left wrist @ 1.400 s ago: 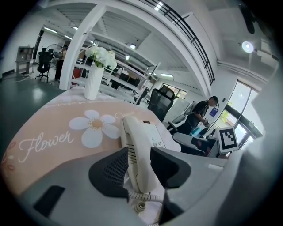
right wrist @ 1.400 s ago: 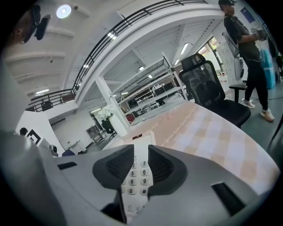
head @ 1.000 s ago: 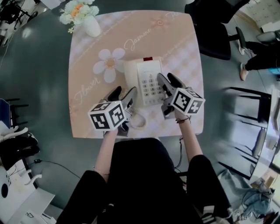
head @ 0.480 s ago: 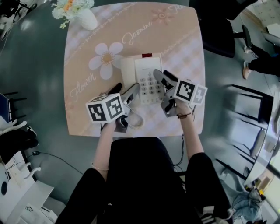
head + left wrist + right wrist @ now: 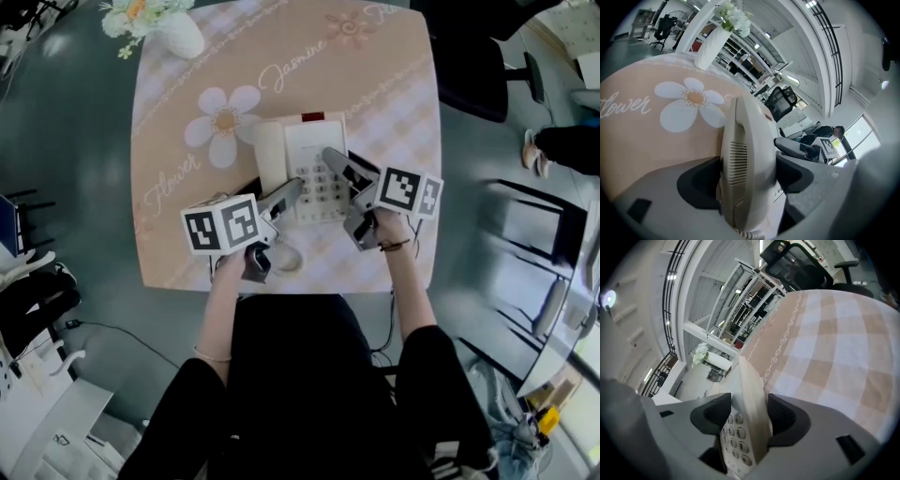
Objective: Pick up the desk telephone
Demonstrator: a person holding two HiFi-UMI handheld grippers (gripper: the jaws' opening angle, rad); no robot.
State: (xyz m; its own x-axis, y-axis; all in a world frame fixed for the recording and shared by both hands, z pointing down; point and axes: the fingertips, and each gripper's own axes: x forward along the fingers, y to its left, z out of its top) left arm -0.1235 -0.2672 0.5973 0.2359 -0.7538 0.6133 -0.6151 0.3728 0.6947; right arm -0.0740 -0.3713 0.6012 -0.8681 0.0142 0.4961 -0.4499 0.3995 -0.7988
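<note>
A cream desk telephone lies on the flower-print tablecloth, its handset resting on the left side. My left gripper straddles the handset's near end; its dark pads stand close on both sides without a clear squeeze. My right gripper has the phone's right edge between its jaws, one pad over the keypad, the other outside the rim. Those jaws are closing, and I see no firm press.
A white vase of flowers stands at the table's far left corner. The coiled cord lies near the front edge. A black office chair is beyond the far right corner. Another person's legs show at the right.
Both grippers moved forward and down onto the phone. The left jaws spread and came around the handset; the right gripper rolled and slid over the phone's right edge.
</note>
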